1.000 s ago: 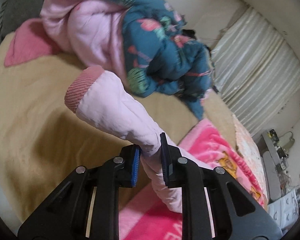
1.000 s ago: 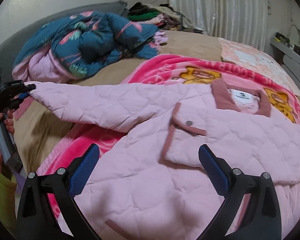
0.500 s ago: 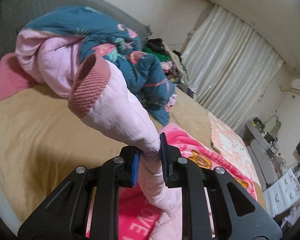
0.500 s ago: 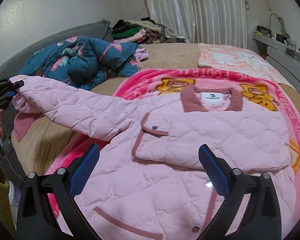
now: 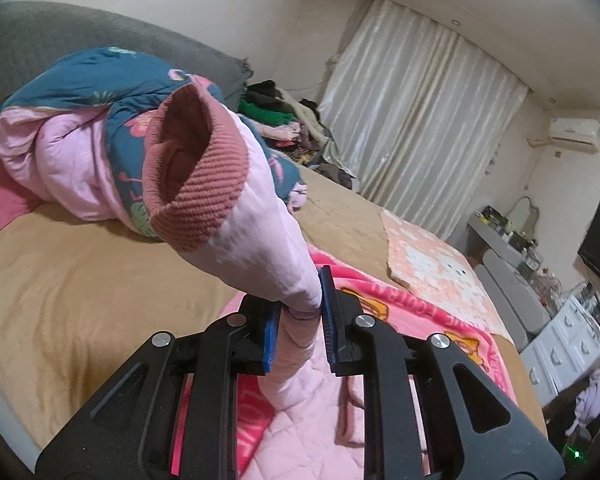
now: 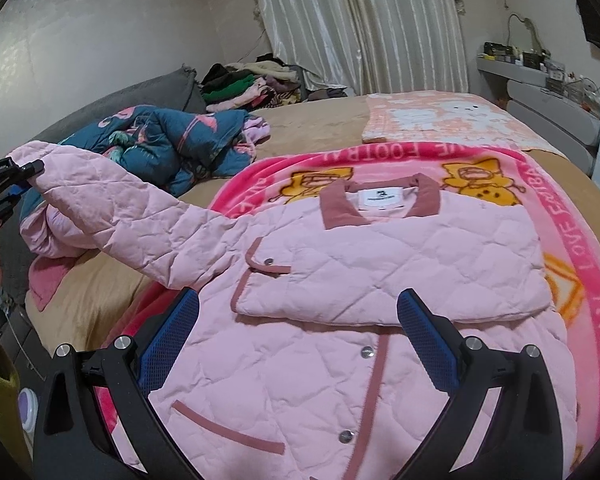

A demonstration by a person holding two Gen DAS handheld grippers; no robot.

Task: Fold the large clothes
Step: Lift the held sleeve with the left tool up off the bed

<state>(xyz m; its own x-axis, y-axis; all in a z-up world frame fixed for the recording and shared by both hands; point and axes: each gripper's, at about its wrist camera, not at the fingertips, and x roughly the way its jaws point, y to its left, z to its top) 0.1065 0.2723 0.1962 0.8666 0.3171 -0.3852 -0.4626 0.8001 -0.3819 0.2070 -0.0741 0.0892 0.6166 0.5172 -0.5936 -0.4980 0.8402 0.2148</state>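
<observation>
Left tool (image 5: 300,314) is closed on the sleeve (image 6: 112,216) of the pink quilted jacket (image 6: 340,304), a little behind the ribbed cuff (image 5: 204,184), and it holds this sleeve raised above the bed (image 5: 80,292). In the left wrist view the cuff opening faces the camera. Right tool (image 6: 298,334) is open, its 2 blue pads wide apart, and it hovers over the jacket front without touching it. The jacket body lies flat on a pink cartoon blanket (image 6: 580,264), collar (image 6: 380,200) toward the curtains (image 6: 360,24), with 1 side already folded across the chest. A teal flowered quilt (image 6: 168,144) is bunched on the bed near the raised sleeve, and a clothes pile (image 6: 252,80) lies farther back.
</observation>
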